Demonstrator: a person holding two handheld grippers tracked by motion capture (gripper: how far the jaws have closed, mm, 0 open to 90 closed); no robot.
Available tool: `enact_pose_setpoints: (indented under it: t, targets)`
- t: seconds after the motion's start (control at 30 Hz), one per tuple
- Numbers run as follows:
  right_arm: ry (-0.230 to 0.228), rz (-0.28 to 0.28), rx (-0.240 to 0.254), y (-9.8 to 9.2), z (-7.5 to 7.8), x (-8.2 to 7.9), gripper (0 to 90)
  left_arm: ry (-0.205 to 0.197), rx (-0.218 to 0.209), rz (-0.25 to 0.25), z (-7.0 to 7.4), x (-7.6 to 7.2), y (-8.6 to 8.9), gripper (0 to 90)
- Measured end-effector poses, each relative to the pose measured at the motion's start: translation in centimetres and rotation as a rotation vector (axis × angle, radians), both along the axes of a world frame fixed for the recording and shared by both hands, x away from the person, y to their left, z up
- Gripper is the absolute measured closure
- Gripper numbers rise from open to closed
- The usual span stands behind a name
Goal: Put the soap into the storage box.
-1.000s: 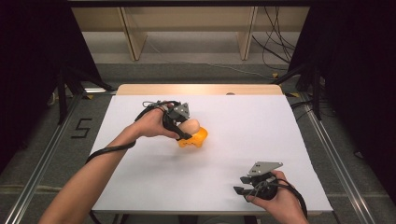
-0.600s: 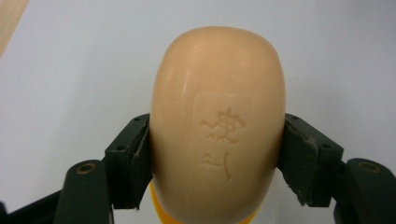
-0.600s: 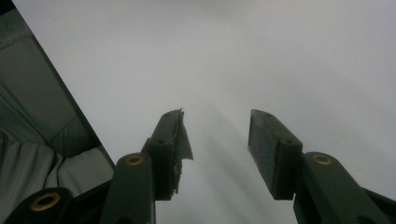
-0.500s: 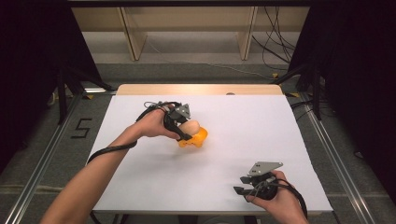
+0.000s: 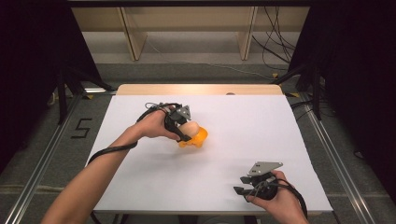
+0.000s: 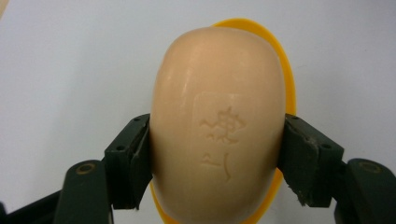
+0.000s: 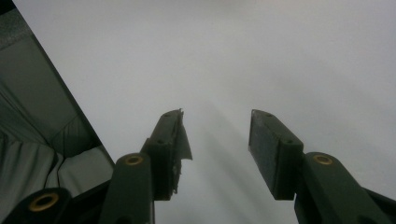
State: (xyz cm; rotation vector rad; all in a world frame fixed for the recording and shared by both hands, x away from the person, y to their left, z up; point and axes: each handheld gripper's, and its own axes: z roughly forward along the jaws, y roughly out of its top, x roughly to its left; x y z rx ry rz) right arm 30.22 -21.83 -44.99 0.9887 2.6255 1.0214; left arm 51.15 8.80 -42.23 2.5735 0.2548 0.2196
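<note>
Looking down, the left tool [image 5: 186, 127] grips a soap bar [image 5: 190, 128] over an orange soap dish [image 5: 198, 138] mid-counter [image 5: 261, 121]. Its own view shows the soap clamped above the dish; lowering and releasing seems next. Right tool [image 7: 215, 140] idles open.

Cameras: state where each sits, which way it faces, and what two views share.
High view: above the person's side, facing forward and down on the table; forearms, both claws.
Left gripper view: on the left claw, looking along jaws shut on the soap over the dish.
Right gripper view: on the right claw, open over bare table.
Shared: soap, dish.
</note>
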Motion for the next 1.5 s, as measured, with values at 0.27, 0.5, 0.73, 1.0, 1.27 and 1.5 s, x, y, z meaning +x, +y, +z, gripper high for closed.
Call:
enact_pose_setpoints:
  t: [0.27, 0.5, 0.73, 1.0, 1.27, 1.5]
  targets:
    - [-0.008, 0.008, -0.006, -0.1, -0.1, 0.1, 54.7, 0.003, -0.004, 0.012, -0.2, 0.1, 0.1, 31.2]
    - [0.003, -0.002, 0.006, 0.1, -0.2, 0.0, 54.2, 0.002, -0.04, 0.012, 0.6, 0.1, 0.1, 28.5]
    - [0.001, -0.002, 0.007, 0.0, -0.2, 0.0, 53.9, -0.004, -0.092, 0.046, 1.2, -0.7, 0.8, 25.6]
    - [0.011, -0.031, -0.005, 0.0, 0.0, -0.2, 53.8, -0.035, -0.122, 0.07, 2.7, -2.7, 3.5, 25.0]
    - [0.005, -0.039, -0.006, 0.1, -0.2, -0.1, 53.6, -0.077, -0.153, 0.163, 3.0, -5.1, 6.4, 25.1]
    - [0.03, -0.07, -0.022, 0.1, -0.2, -0.3, 53.5, -0.075, -0.215, 0.238, 2.7, -7.8, 9.1, 24.6]
